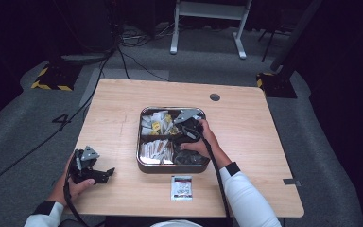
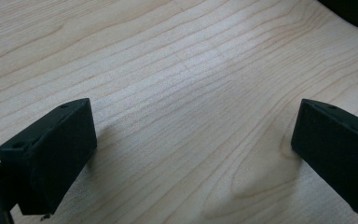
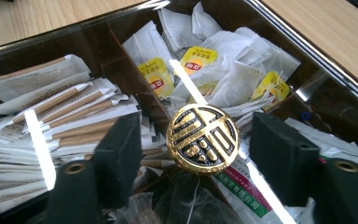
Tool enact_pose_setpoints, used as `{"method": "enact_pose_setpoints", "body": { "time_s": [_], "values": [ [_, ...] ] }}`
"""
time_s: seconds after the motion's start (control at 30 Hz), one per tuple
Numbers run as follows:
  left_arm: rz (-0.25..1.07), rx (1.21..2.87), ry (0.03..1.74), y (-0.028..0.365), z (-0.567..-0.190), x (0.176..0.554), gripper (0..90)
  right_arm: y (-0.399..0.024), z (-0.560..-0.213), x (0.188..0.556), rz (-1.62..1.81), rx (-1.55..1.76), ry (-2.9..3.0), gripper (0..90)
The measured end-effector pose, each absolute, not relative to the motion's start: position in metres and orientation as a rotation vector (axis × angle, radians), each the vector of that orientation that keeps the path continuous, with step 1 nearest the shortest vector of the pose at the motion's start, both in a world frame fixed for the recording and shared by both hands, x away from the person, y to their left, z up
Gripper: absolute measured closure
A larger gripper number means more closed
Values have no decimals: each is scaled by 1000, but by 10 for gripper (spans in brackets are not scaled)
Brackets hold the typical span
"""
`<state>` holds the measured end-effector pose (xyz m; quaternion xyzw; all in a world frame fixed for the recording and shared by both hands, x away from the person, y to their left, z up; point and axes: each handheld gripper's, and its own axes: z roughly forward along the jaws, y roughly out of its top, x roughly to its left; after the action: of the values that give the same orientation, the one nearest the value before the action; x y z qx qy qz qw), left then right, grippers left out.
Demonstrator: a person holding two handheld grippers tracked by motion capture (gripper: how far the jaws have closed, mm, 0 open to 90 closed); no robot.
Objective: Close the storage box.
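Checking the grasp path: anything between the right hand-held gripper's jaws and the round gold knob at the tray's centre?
Nothing visible. The right hand-held gripper has its black jaws open on either side of the round gold-and-black knob, with clear gaps both sides. The paper sachets and tea bags lie lower, in the dark divided tray.

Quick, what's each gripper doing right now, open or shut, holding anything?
Left gripper: open over the bare table.
Right gripper: open, astride the round gold knob in the compartment tray, gripping nothing.
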<state>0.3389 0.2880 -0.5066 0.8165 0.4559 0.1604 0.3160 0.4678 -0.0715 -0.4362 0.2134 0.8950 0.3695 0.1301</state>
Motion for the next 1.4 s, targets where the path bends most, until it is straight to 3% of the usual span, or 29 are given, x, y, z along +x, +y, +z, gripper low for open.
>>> {"method": "enact_pose_setpoints", "body": {
  "time_s": [0.1,0.13,0.27,0.7,1.4],
  "values": [
    [424,2149,1201,288,-507,339,3,-72,-437,469,1080,615,2611,292],
    [426,2149,1199,288,-507,339,3,-73,-437,469,1129,629,2618,212],
    [423,2151,1199,288,-507,339,3,-72,-437,468,1135,623,2625,157],
    [426,2148,1199,288,-507,339,3,-77,-432,463,1070,549,2625,216],
    [423,2151,1199,288,-507,339,3,-122,-409,450,1042,537,2555,226]
  ]
}}
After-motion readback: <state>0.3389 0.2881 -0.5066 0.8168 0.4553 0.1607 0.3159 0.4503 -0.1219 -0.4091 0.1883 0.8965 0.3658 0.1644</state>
